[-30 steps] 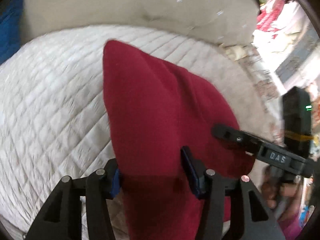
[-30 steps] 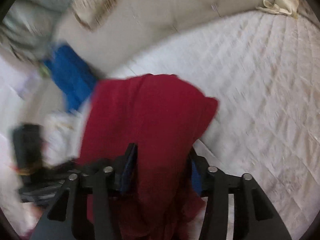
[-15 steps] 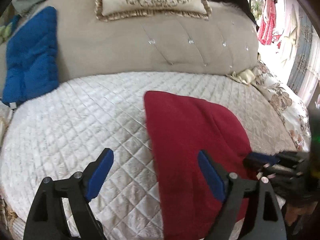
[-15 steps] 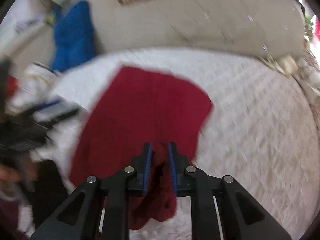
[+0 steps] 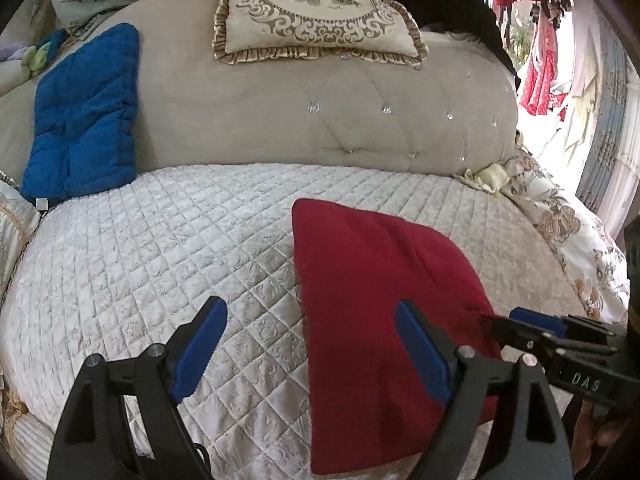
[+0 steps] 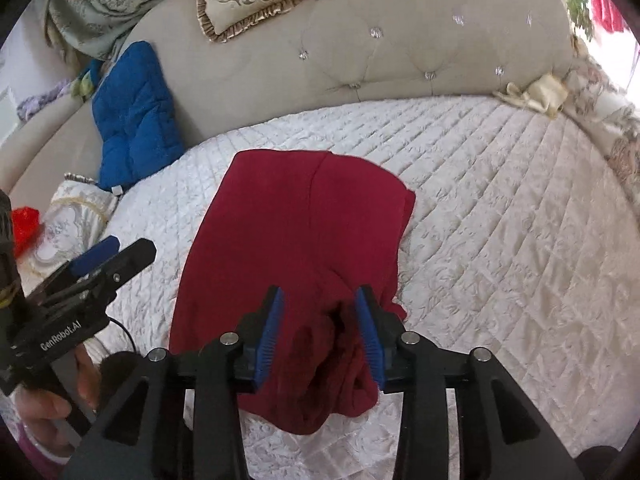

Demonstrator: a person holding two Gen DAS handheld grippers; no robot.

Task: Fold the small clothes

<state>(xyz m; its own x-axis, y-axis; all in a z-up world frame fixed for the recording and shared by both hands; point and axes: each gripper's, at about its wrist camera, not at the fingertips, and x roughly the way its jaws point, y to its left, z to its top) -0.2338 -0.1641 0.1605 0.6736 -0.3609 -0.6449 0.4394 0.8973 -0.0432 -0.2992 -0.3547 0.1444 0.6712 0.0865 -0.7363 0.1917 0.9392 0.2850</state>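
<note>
Red garment [image 5: 380,320], folded into a rough rectangle, lies flat on the white quilted bedspread [image 5: 160,248], nearer its front edge than the headboard.

On the left, the left gripper [image 5: 312,344] tilts downward over the bed with its blue-padded fingers [image 5: 200,344] spread wide; the left finger hangs over bare quilt, the right finger over the cloth's left half, and nothing is pinched between them. In the right wrist view this same gripper shows at the left edge, carried in a person's hand [image 6: 48,396].

To the right, the right gripper [image 6: 320,328] also points down at the bed, over the near end of the garment. Its jaws are opening; a bunched fold of the red cloth sits in the gap, and the pads stand just off it on either side rather than pressing it.

The bedspread covers a rounded bed. A blue quilted cushion [image 5: 84,120] leans against the left of the beige tufted headboard [image 5: 320,112], which carries small crystal buttons. An ornate frilled pillow [image 5: 316,12] rests on top of the headboard. A floral-patterned cover [image 5: 568,232] drapes the bed's right edge, and red clothes [image 5: 540,68] hang in bright light at the far right.
</note>
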